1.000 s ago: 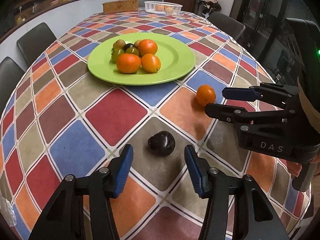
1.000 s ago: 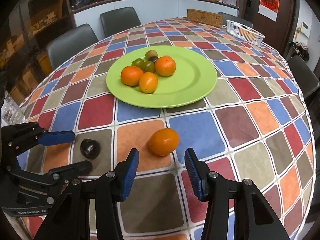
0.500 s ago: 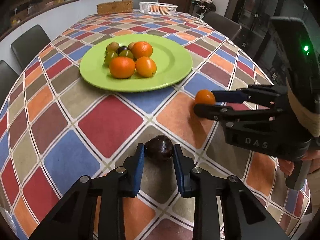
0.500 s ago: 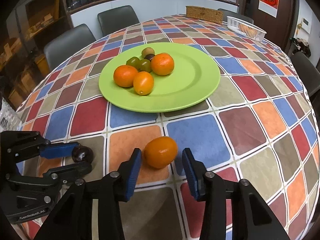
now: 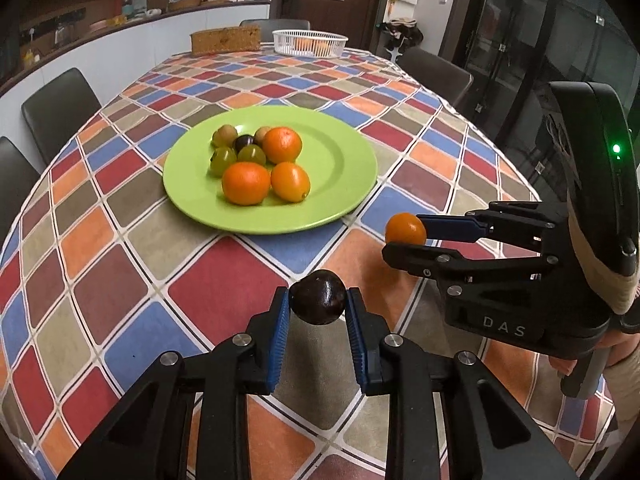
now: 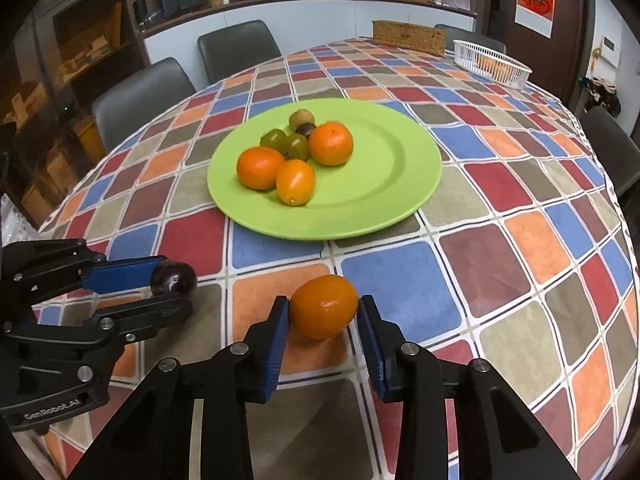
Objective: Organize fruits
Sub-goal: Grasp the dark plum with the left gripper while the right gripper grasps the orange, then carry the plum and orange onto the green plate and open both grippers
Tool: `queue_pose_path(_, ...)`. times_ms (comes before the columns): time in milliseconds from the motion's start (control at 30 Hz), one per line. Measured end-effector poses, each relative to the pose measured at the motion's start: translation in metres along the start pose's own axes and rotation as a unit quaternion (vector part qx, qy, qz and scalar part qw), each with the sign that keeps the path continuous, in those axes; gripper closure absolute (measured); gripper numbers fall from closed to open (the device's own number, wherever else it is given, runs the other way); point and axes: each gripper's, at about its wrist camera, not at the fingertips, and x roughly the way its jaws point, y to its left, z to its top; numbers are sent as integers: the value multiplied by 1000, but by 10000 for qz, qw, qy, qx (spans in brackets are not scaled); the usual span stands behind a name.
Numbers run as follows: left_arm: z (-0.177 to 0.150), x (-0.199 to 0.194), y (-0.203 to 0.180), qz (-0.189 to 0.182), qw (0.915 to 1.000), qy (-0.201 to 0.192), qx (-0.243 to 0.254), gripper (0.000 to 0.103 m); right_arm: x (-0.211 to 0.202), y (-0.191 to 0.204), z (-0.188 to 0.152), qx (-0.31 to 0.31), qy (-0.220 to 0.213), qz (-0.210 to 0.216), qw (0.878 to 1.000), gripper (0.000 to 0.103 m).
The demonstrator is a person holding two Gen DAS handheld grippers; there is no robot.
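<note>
**Blue pads on two fruits, plate ahead**

Blue ribbed pads of my left gripper [image 5: 318, 318] pinch a dark plum [image 5: 318, 298] — both pads touch its sides, and it sits right at the fingertips, seemingly raised a little off the checked tablecloth [image 5: 120, 280], though I cannot tell for sure. From my right wrist camera the same plum [image 6: 173, 278] shows off to my left, caught between the left gripper's blue pad and its black finger.

My right gripper [image 6: 323, 334] has a loose orange [image 6: 324, 306] between its fingers. The left pad touches the fruit; the right pad stands just beside it with a thin gap, so I cannot tell whether the pinch is firm. In the left wrist view that orange [image 5: 405, 229] sits at the very tip of the right gripper [image 5: 404, 240], off to my right and a little forward of the plum.

Straight ahead of both grippers lies the green plate [image 5: 340, 168] — well apart from either held fruit. On it cluster three oranges [image 5: 246, 183], green grapes [image 5: 223, 160], one dark grape [image 5: 244, 142] and some brownish small fruits [image 5: 224, 135], all crowded on the plate's left half as I face it. Far beyond, near the table's far edge, stand a white basket [image 5: 310, 43] and a woven box [image 5: 225, 40]
</note>
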Motion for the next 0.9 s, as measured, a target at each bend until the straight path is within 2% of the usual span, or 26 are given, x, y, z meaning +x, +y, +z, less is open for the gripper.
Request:
queue_pose_path(267, 11, -19, 2, -34, 9996, -284, 76, 75, -22, 5, 12, 55, -279, -11, 9996, 67)
queue_pose_path(567, 42, -36, 8, -74, 9968, -726, 335, 75, -41, 6, 36, 229, -650, -45, 9976, 67)
queue_pose_path(900, 84, -22, 25, -138, 9949, -916, 405, 75, -40, -1, 70, 387, -881, -170, 9952, 67)
